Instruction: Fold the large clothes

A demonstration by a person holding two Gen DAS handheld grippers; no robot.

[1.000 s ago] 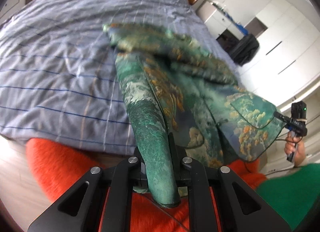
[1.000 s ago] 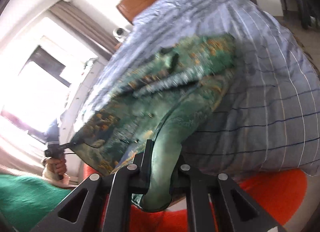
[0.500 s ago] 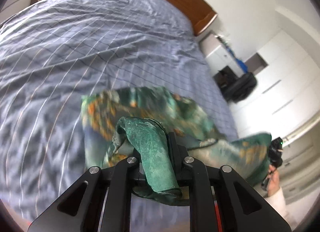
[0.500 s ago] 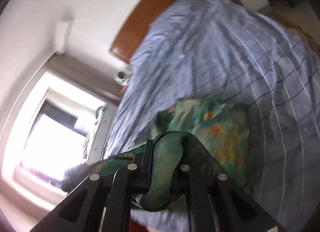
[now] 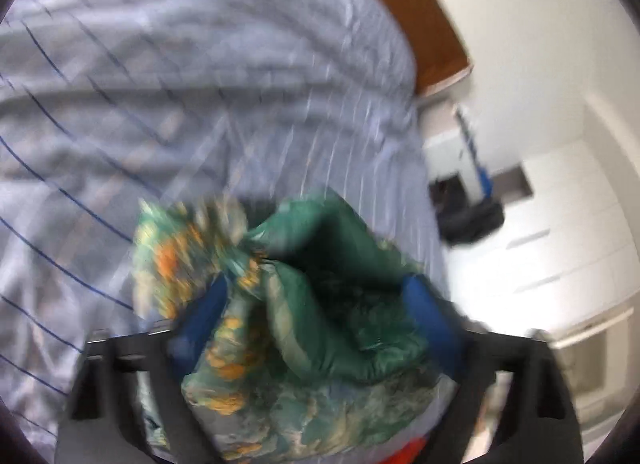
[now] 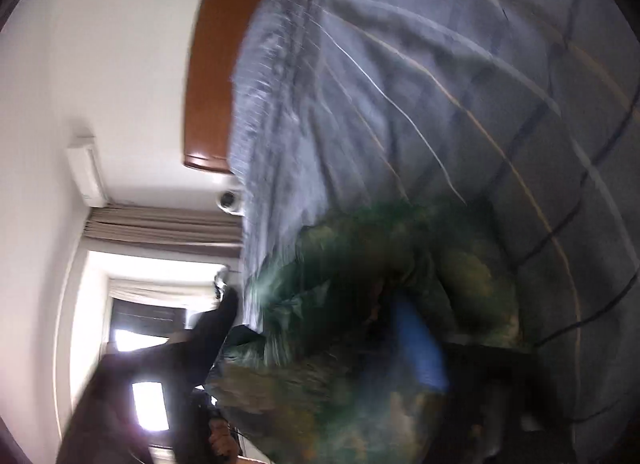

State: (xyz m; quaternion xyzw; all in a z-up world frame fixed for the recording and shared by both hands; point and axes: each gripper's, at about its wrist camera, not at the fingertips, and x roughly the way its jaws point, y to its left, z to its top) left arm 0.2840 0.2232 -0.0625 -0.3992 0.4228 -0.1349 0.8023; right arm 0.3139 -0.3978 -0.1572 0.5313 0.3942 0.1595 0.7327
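Since a moment ago, our left gripper (image 5: 316, 320) and right gripper (image 6: 332, 348) have just been opening and let go; both now stand wide apart. Our green printed garment (image 5: 304, 316) lies bunched between them on the striped blue bedsheet (image 5: 160, 84).

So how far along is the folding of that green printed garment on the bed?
Done: the green garment lies bunched on the striped bedspread. In hand: left gripper and right gripper have just been opening, cloth loose between them. Left: flattening and tidy folds; blur hides detail.
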